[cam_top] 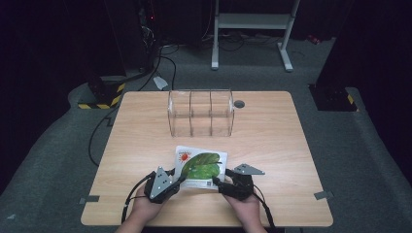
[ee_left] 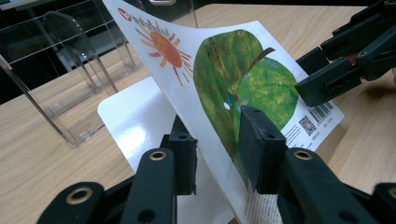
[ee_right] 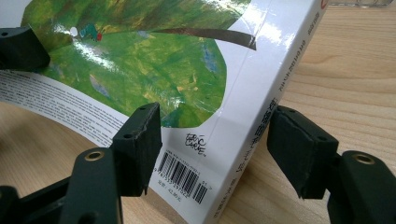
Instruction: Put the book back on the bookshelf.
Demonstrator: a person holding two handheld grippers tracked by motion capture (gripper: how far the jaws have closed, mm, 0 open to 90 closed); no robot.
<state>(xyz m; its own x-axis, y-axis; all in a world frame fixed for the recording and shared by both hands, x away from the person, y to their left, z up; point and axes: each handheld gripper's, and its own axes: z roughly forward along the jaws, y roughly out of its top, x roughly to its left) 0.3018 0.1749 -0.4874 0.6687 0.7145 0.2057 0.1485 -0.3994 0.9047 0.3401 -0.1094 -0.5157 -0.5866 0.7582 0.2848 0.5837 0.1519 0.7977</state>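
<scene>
A picture book (cam_top: 201, 167) with a green leaf and an orange sun on its white cover was seen lying near the front edge of the wooden worktop (cam_top: 272, 145), between the two hand-held grippers. A clear acrylic rack (cam_top: 200, 112) with upright dividers stood farther back on the worktop, well apart from the book.

The left hand-held gripper (cam_top: 179, 178) was held at the book's left front corner. In the left gripper view its jaws were clamped narrow on the cover (ee_left: 219, 84), one pad on each face. The cover was lifted and curved up off the glossy white page (ee_left: 135, 121) below it.

The right hand-held gripper (cam_top: 219, 184) was placed at the book's front right, at the spine end. In the right gripper view its jaws were seen set about halfway, straddling the spine (ee_right: 261, 126) near the barcode (ee_right: 180, 179). The left pad lay over the cover by the barcode; the right pad stood apart from the spine, over bare wood. No firm pinch on the book could be made out there. Contact of the left pad with the cover could not be told.

Both grippers were held from below by the person's hands at the front edge.
</scene>
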